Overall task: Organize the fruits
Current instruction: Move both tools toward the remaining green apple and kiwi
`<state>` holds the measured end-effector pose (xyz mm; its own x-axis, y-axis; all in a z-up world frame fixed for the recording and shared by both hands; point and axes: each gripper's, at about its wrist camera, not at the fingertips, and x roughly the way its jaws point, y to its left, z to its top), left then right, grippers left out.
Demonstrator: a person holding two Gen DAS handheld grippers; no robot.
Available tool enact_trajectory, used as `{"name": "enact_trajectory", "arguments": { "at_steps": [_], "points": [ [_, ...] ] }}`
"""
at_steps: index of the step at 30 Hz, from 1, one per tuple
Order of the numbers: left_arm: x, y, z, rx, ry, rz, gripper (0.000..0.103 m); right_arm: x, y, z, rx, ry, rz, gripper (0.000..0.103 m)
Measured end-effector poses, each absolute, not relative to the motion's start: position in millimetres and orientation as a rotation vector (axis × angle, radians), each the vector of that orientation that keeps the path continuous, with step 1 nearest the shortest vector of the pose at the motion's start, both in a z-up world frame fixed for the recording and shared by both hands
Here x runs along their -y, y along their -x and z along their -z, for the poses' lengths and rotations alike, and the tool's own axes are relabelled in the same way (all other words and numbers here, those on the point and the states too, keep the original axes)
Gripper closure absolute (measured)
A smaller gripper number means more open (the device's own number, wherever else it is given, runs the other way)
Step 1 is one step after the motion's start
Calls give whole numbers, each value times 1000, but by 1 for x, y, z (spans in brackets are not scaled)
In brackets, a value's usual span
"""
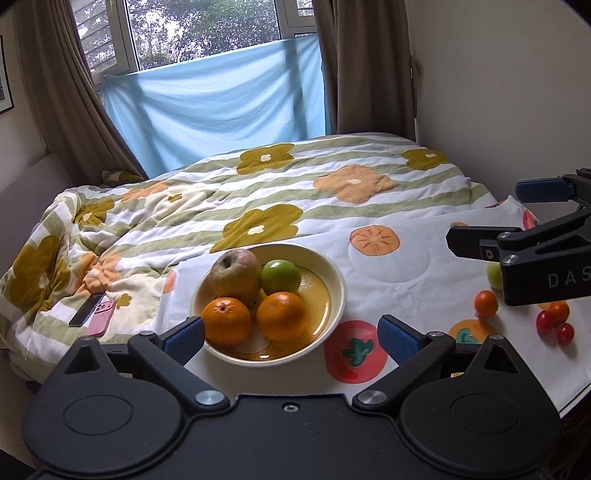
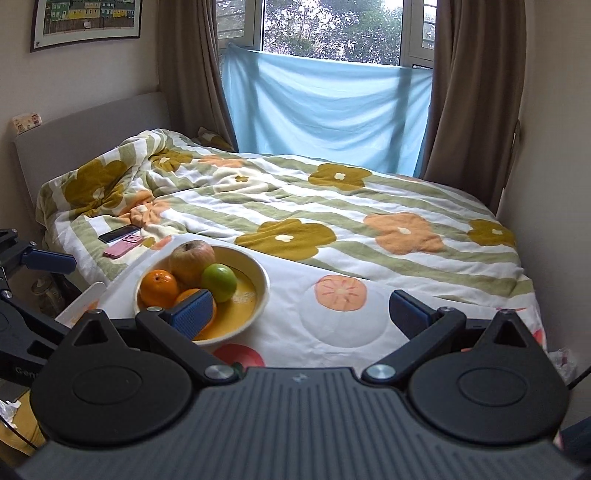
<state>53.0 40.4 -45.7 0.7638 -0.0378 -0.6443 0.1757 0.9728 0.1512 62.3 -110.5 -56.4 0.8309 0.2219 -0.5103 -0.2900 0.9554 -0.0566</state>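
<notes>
A cream bowl on a fruit-print cloth holds a reddish apple, a green apple and two oranges. My left gripper hovers open just before the bowl, with nothing between its pads. To the right, my right gripper hangs open above loose fruit: a small orange, cherry tomatoes and a half-hidden green fruit. In the right wrist view the right gripper is empty; its left finger covers part of one orange in the bowl.
A flowered quilt covers the bed behind the cloth. A dark phone and a pink phone lie on it left of the bowl. A wall runs along the right side, and a curtained window stands behind the bed.
</notes>
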Motion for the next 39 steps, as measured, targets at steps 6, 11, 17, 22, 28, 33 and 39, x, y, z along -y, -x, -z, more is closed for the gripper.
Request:
{"name": "enact_trajectory", "arguments": {
  "at_steps": [6, 11, 17, 22, 28, 33, 39],
  "points": [
    [20, -52, 48, -677, -203, 166, 2, 181, -54, 57, -538, 102, -241, 0],
    [67, -55, 59, -676, -203, 217, 3, 239, -57, 67, -573, 60, -170, 0],
    [121, -68, 82, -680, -238, 306, 4, 293, -68, 91, -609, 14, -105, 0],
    [155, -87, 103, -678, -284, 365, 6, 318, -78, 111, -629, 4, -77, 0],
    [183, -107, 125, -680, -327, 408, 7, 332, -96, 139, -655, -18, -70, 0],
    [201, -120, 145, -683, -364, 443, 7, 335, -112, 158, -670, -37, -72, 0],
    [213, -130, 163, -696, -393, 467, 11, 335, -129, 177, -700, -49, -62, 0]
  ]
}}
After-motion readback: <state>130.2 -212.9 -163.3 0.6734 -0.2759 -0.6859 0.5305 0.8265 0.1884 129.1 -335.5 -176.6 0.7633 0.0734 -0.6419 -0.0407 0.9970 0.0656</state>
